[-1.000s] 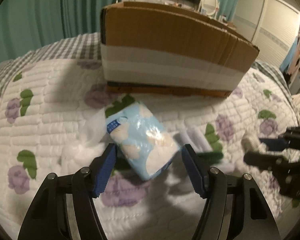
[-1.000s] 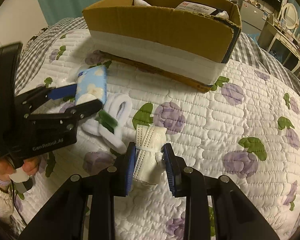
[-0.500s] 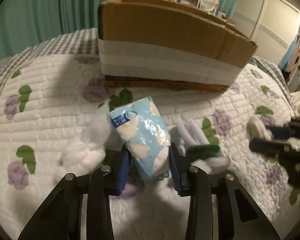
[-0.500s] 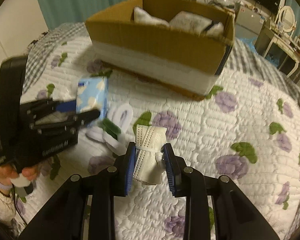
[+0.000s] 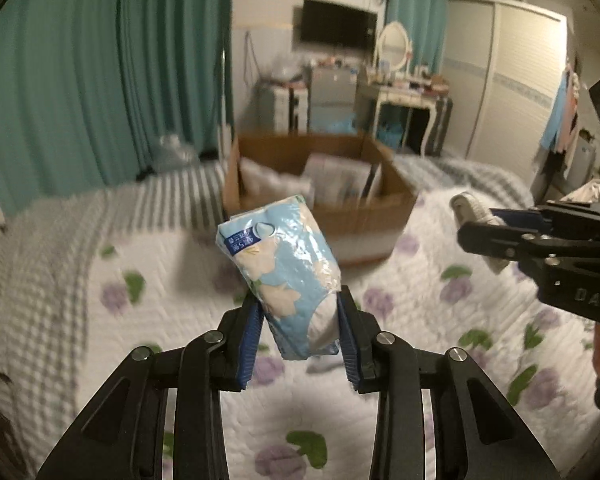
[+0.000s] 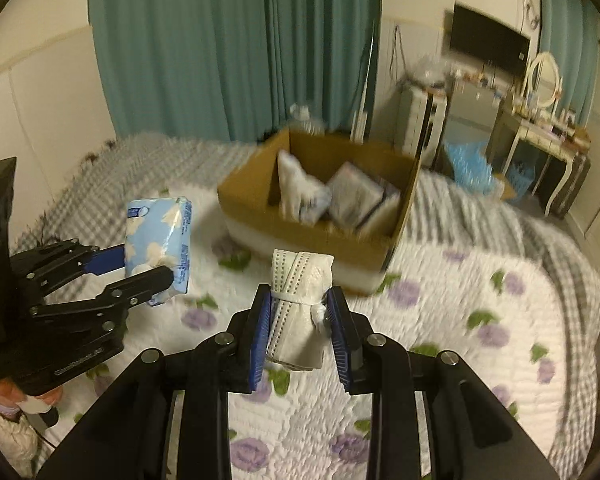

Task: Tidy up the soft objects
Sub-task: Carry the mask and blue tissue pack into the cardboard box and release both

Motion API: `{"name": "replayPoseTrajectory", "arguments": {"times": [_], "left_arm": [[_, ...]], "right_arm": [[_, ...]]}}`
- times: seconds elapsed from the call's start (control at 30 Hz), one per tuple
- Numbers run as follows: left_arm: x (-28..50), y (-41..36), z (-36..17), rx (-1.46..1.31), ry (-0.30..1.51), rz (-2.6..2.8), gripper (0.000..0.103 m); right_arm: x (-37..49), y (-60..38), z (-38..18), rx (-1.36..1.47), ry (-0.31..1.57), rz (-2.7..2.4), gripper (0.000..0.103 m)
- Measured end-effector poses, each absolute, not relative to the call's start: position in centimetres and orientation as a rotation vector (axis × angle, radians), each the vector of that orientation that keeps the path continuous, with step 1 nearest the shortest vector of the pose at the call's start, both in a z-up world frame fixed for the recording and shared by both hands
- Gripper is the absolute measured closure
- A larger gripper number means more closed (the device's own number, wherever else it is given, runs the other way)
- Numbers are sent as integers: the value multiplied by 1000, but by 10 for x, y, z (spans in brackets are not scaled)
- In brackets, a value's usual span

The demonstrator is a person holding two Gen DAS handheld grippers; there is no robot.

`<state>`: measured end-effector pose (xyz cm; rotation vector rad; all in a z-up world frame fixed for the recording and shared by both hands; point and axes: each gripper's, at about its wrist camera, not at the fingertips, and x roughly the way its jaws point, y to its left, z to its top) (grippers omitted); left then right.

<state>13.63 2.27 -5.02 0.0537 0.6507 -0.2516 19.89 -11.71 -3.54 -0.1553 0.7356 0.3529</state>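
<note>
The job looks partly done. The open brown cardboard box (image 6: 320, 216) sits on the far part of the bed, and it already has soft things in it — a white puffy bag (image 6: 298, 192) on the left side and a few flat shiny packs (image 6: 352, 200) leaning beside it. Two more soft things are up in the air, not yet in the box. I think they go in next.

The left gripper (image 5: 300, 340) is squeezed tight on a light blue plastic pack with cream flower shapes (image 5: 284, 272). It holds the pack by its bottom end, and the pack sticks up and leans a little to the left. The wrap is shiny and crinkly, and it bulges between the blue pads, so it feels squishy, I guess. It hangs over the white quilt with purple flowers (image 5: 440, 320), on the near side of the box.

The right gripper (image 6: 300, 344) is pinched on a small white folded cloth bundle with dotted stripes, tied with a thin band (image 6: 300, 304). The bundle stands up straight between the pads. It is also above the quilt, near the front of the box and to the right of the blue pack.

A bit of something pale lies on the quilt under the left gripper — too blurry to tell what it is.
</note>
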Motion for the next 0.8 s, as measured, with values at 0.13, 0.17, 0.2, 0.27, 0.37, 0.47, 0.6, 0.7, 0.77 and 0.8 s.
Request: {"name": "replayPoseTrajectory", "arguments": {"times": [0.13,0.17,0.2,0.27,0.37,0.47,0.6,0.7,0.77,0.8], "left_arm": [[149,16,-13,65,579,-254,69],[154,15,-7,60,572,-257,69],[162,13,-2,55,565,-260,69],[185,9,5,52,558,-256,69],[218,-1,2,72,563,-246,69],[252,-13,-14,119,580,-235,68],[288,-18,-45,133,631,-245,68],[308,-21,-69,177,634,-219,63],[318,-24,-81,201,629,-193,62],[323,-24,-86,206,631,-189,58]], "right_arm": [[209,-114,-2,-164,662,344,75],[215,-114,5,-157,648,343,75],[226,-114,11,-144,637,345,75],[244,-113,17,-126,621,343,75],[275,-113,12,-98,625,349,75],[311,-115,-8,-71,647,353,75],[348,-119,-40,-84,686,344,75],[369,-123,-59,-76,711,351,75],[376,-129,-69,-61,715,364,75],[379,-129,-73,-51,717,380,75]]}}
